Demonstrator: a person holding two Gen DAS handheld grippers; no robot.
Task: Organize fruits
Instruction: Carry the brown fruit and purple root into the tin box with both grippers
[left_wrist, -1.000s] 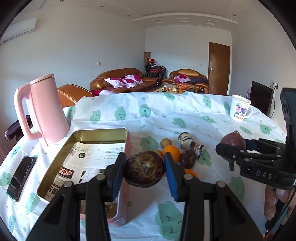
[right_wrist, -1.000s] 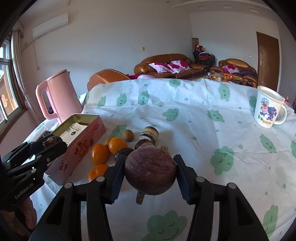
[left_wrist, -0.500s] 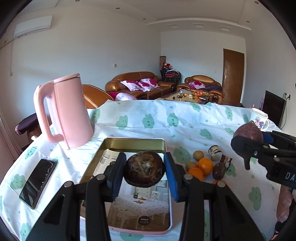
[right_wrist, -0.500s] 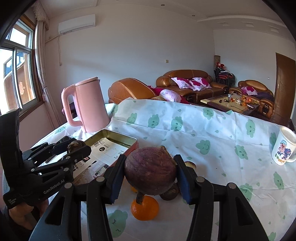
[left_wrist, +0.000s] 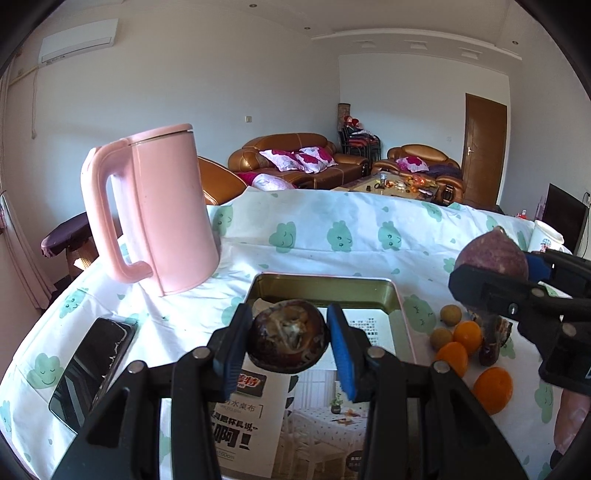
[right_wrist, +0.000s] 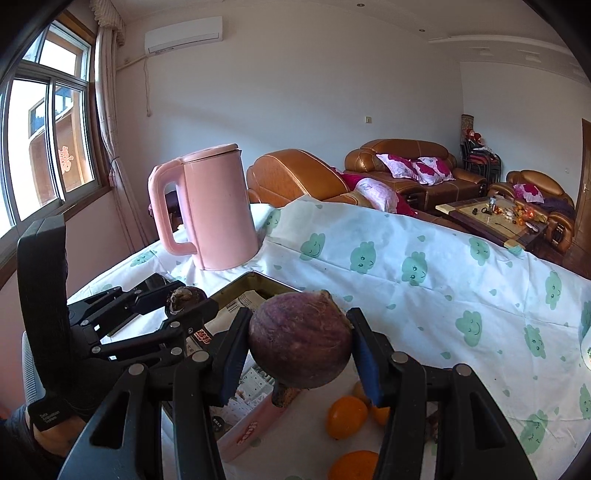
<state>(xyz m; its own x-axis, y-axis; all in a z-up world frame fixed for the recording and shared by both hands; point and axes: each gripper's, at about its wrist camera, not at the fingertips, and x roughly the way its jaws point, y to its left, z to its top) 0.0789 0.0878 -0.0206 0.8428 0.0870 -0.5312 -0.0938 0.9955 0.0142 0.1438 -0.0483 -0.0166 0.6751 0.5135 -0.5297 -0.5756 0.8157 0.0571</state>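
The worktop (left_wrist: 369, 229), under a white cloth with green cloud faces, carries a tall pink kettle (left_wrist: 162, 210) at the far left and, near the middle, an open tin box (left_wrist: 325, 290) lined with printed paper; no fruit shows inside it, though the claws hide part of its floor. The left claw (left_wrist: 290, 341) is partly closed on a dark brown, cracked fruit (left_wrist: 288, 338) and hangs over the box's near half. The right claw (right_wrist: 299, 350) is clamped on a larger purple round fruit (right_wrist: 301, 339), over the box's right rim. Both fruits are round and pinched only at their sides, so a tilt or a quick release from up here could, I think, let one roll off the rim onto the cloth, or the two claws could knock together over the box. Oranges (left_wrist: 493, 389) and small brown fruits (left_wrist: 451, 315) wait loose right of the box; a dark phone (left_wrist: 92, 369) lies left.
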